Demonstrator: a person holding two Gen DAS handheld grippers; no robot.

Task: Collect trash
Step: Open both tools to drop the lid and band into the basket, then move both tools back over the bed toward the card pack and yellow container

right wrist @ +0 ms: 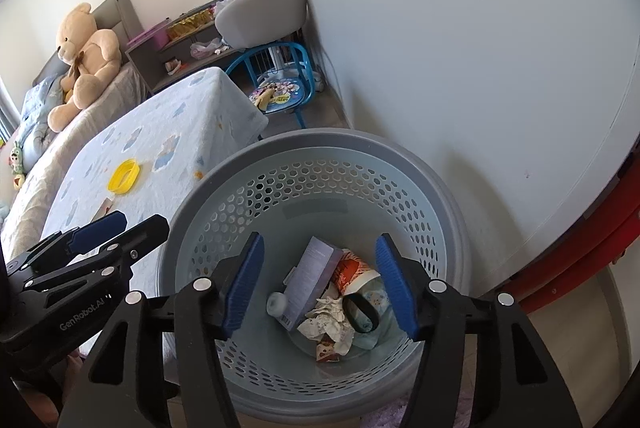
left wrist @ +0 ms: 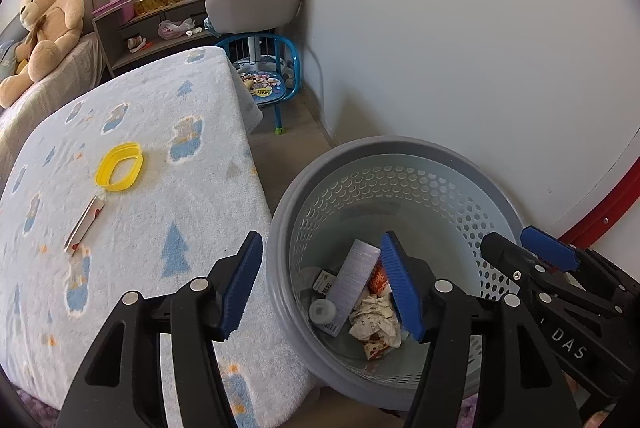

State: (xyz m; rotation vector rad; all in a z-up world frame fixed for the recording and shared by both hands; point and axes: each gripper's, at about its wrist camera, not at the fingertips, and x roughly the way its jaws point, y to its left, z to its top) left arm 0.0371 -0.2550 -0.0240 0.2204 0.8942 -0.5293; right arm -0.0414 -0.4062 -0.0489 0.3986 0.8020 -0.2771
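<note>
Flat white and red wrapper (left wrist: 85, 224): it lies on the pale blue fleece blanket with tree and bear prints (left wrist: 168, 163), near the left edge of the left wrist view; I judge it very light, thin and soft, so it is best pinched at the near end, where one edge seems to lift a little from the pile
Yellow oval plastic ring (left wrist: 119, 167): it rests flat on the same blanket, just beyond the wrapper; probably light, stiff and a bit smooth; take one side of the rim between the pads, one pad inside the hole
Left gripper (left wrist: 320, 288): the blue ribbed pads stand apart and nothing is between them; it points downward over the edge where the blanket meets the basket
Grey round plastic basket with honeycomb holes (right wrist: 320, 147): it stands on the floor just beside the blanket edge and close to the white wall (right wrist: 460, 47); inside are a grey carton, a crumpled white paper, an orange printed cup and a small white cap
Right gripper (right wrist: 320, 288): jaws parted and empty; it is tilted down directly over the basket opening, the left gripper just beside it
</note>
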